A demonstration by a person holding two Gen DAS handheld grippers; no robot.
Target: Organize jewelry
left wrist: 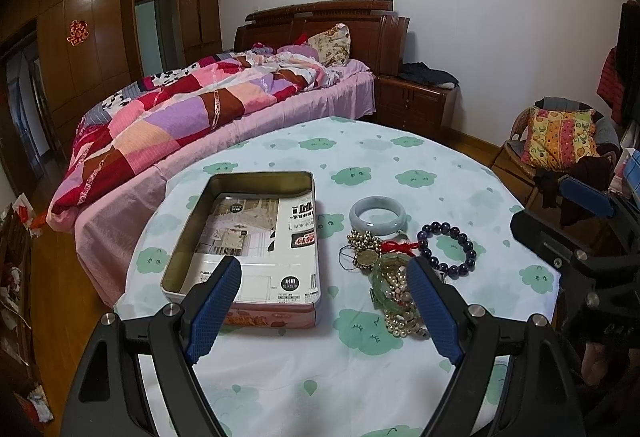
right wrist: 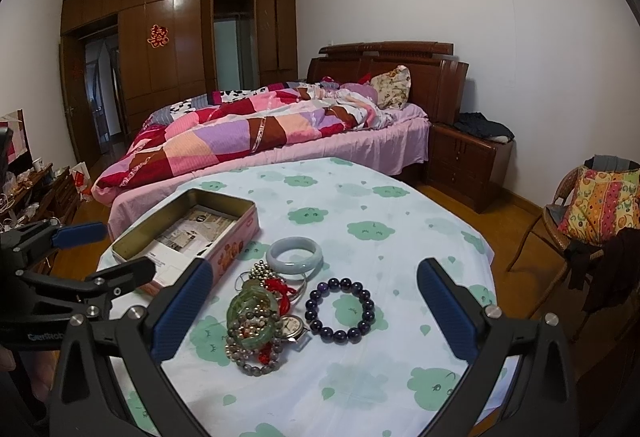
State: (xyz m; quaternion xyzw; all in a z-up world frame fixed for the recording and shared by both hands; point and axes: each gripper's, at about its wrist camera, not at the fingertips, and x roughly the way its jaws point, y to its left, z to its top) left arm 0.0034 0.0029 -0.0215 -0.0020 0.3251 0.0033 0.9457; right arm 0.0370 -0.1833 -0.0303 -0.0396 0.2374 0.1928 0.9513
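An open tin box lined with printed paper sits on the round table; it also shows in the right wrist view. To its right lies a pile of jewelry: a pale jade bangle, a dark purple bead bracelet, a green bangle, bead strings, a red cord and a watch. The right wrist view shows the jade bangle, purple bracelet and green bangle. My left gripper is open above the table between box and pile. My right gripper is open over the jewelry.
The table has a white cloth with green cloud prints. A bed with a patchwork quilt stands behind it. A nightstand and a wicker chair with a cushion stand to the right.
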